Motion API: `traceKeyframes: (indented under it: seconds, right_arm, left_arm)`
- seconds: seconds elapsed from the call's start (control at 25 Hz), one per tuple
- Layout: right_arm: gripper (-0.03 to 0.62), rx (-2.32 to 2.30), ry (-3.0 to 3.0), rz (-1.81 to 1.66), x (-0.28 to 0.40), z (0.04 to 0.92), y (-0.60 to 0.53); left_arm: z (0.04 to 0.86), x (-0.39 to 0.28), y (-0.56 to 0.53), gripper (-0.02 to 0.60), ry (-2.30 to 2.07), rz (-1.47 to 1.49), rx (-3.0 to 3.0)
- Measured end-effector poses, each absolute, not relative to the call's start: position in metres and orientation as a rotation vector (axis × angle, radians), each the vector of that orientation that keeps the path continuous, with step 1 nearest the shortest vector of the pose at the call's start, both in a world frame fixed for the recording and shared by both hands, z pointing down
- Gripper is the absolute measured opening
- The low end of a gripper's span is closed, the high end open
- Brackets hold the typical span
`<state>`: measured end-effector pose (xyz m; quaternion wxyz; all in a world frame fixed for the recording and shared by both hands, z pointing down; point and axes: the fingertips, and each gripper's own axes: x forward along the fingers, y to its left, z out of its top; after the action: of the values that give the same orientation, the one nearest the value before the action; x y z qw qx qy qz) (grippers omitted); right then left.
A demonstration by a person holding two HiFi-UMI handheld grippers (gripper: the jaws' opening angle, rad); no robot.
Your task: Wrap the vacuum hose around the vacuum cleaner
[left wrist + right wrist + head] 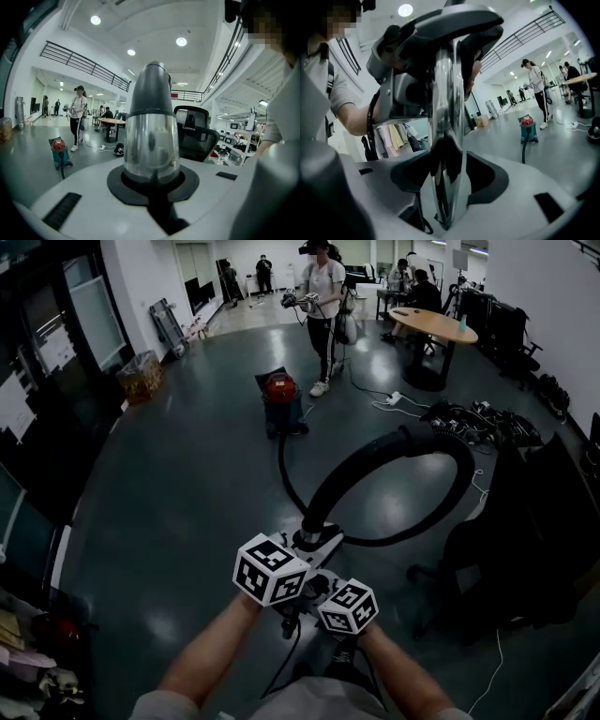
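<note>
The vacuum [281, 401] stands well away from us, and its hose [394, 451] trails from it in one loose loop, none of it wound on yet. At the hose end far from the vacuum, the left gripper [152, 180] clamps narrow on the chrome tube [151, 136]; the right gripper [447, 183] stands wide around it, pads clear. We judge this the gathering step: next, carry the tube to the vacuum and coil.
</note>
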<state>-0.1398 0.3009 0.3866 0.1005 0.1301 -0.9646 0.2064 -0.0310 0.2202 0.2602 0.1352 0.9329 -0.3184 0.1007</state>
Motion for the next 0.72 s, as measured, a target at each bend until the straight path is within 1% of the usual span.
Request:
traceKeyframes:
  seconds: [0.24,0.32,0.44,0.48,0.72]
  right_arm:
    - [0.221,0.267,-2.978,0.710,-0.145,0.375,0.277]
    - [0.155,0.260,-3.003,0.696,-0.146,0.369,0.272]
    - [0.070,0.225,-3.001,0.548,-0.149,0.367,0.268]
    - [0.058,0.202,-2.998,0.529,-0.148,0.367,0.268]
    - [0.052,0.057,-2.931,0.555,-0.152,0.377,0.276]
  left_arm:
    - [0.241,-0.021,0.197,0.055,-1.019,0.179,2.661]
    - [0.235,-0.029,0.188,0.055,-1.064,0.123,2.633]
    - [0.232,-0.042,0.176,0.055,-1.129,0.070,2.584]
    - [0.233,-0.044,0.172,0.055,-1.149,0.064,2.567]
    - [0.243,-0.062,0.164,0.055,-1.227,0.016,2.457]
